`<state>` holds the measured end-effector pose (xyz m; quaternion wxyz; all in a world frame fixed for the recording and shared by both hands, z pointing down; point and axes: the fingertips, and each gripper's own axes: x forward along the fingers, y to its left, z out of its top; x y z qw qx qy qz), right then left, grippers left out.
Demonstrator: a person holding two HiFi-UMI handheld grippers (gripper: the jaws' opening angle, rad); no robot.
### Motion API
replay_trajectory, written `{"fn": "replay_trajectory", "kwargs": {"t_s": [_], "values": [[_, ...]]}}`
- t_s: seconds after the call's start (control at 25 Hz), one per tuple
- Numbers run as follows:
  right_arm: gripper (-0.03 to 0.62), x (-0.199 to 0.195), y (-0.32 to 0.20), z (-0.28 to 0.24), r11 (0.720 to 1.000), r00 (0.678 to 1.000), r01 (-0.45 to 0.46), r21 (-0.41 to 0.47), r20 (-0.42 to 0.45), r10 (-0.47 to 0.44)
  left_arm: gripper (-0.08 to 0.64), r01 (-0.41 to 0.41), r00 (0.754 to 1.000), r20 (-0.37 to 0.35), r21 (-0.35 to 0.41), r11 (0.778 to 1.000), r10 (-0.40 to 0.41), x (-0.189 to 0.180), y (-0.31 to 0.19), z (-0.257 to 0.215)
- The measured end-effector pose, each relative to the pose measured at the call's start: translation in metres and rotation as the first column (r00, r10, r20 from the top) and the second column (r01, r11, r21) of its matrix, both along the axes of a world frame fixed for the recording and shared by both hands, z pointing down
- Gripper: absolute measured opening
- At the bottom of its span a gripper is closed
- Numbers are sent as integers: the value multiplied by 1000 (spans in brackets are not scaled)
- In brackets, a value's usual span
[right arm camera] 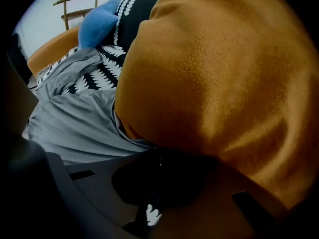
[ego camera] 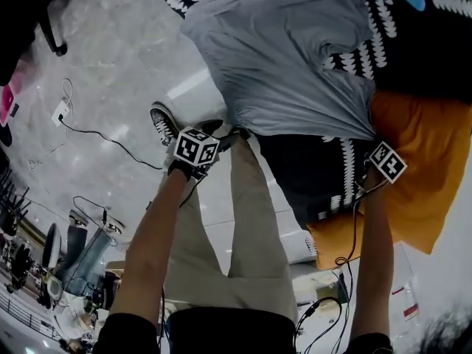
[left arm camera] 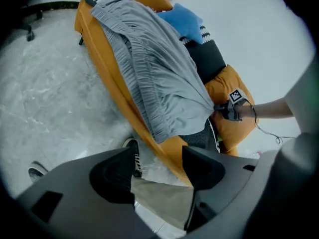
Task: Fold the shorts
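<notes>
Grey shorts (ego camera: 287, 57) lie spread over an orange sofa (ego camera: 428, 161) and a black throw with white leaf print (ego camera: 317, 175). My right gripper (ego camera: 371, 140) is shut on the shorts' near right corner, and the cloth is drawn to a point there (left arm camera: 222, 109). In the right gripper view the grey fabric (right arm camera: 75, 123) runs into the shut jaws (right arm camera: 157, 156) under a big orange cushion (right arm camera: 224, 83). My left gripper (ego camera: 221, 133) hovers at the shorts' near left edge, open, with nothing between its jaws (left arm camera: 159, 153). The shorts (left arm camera: 159, 78) hang over the sofa's front.
My legs in beige trousers (ego camera: 243, 227) and a black shoe (ego camera: 164, 122) stand close against the sofa front. A blue cushion (left arm camera: 184, 19) lies behind the shorts. A cable (ego camera: 96, 135) crosses the pale floor at left, near a chair base (ego camera: 59, 21). A wooden chair (right arm camera: 75, 4) stands beyond.
</notes>
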<state>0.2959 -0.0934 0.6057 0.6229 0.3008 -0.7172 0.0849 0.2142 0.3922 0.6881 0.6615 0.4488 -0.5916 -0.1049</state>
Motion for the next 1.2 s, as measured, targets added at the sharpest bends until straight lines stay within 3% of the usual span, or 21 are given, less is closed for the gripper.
{"fn": "replay_trajectory", "kwargs": {"t_s": [0.2, 0.28, 0.4, 0.44, 0.48, 0.52, 0.8, 1.04, 1.2], "values": [[25, 5, 3, -4, 999, 999, 38, -9, -2, -38, 275, 175, 984, -44, 11, 984, -175, -7, -5, 2], [25, 3, 4, -5, 1000, 1000, 23, -12, 12, -23, 251, 209, 977, -53, 22, 978, -207, -13, -7, 0], [26, 4, 7, -1, 1000, 1000, 8, -17, 23, -7, 208, 130, 991, -51, 57, 990, -127, -3, -20, -4], [26, 6, 8, 0, 1000, 1000, 7, -19, 24, -6, 153, 105, 994, -40, 55, 993, -103, 1, -24, -5], [26, 8, 7, -1, 1000, 1000, 9, -21, 25, -8, 43, 92, 996, -25, 50, 994, -91, 3, -27, -7], [26, 9, 7, -1, 1000, 1000, 13, -24, 28, -12, 32, 88, 996, -13, 47, 995, -88, 4, -30, -10], [26, 19, 19, -30, 995, 995, 99, -20, 23, -98, 20, 22, 998, 55, 19, 1000, -23, 7, 13, -77], [25, 5, 32, -64, 973, 972, 228, -22, 66, -226, 18, -72, 990, 127, 24, 997, 69, -3, 54, -142], [25, 5, 35, -76, 959, 959, 281, -40, 48, -279, 18, -130, 982, 141, 33, 991, 124, 7, 60, -166]]}}
